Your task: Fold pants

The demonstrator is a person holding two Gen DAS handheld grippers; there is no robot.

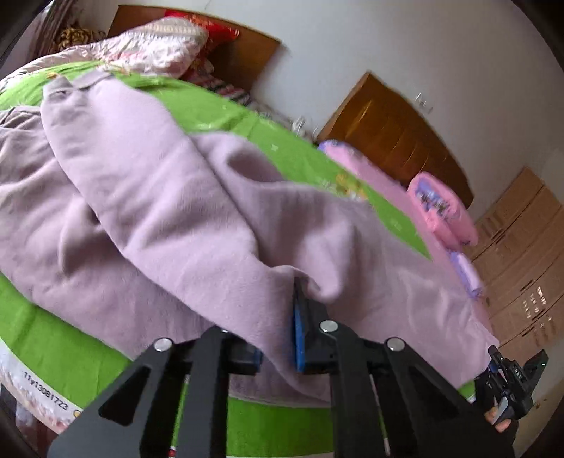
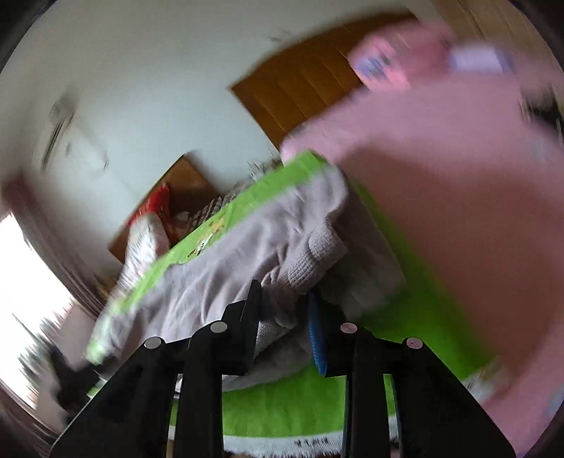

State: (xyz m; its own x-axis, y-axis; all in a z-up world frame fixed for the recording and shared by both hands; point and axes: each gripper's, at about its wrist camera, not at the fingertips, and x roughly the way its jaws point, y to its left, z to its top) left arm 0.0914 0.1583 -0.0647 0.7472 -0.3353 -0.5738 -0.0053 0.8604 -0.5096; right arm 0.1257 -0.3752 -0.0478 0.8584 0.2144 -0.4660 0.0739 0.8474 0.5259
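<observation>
Both grippers pinch the lilac pants (image 1: 169,197): left gripper (image 1: 278,338), right gripper (image 2: 285,317). Pants drape over the green blanket (image 1: 218,109), a pink pillow (image 1: 440,208) just beside.

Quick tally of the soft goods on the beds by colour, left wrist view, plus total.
Lilac fleece pants: 1
Green bed sheet: 1
Pink blanket on the far bed: 1
Pink printed pillow: 1
Pale pink quilted pillow: 1
Red cushion: 1
Total: 6
</observation>
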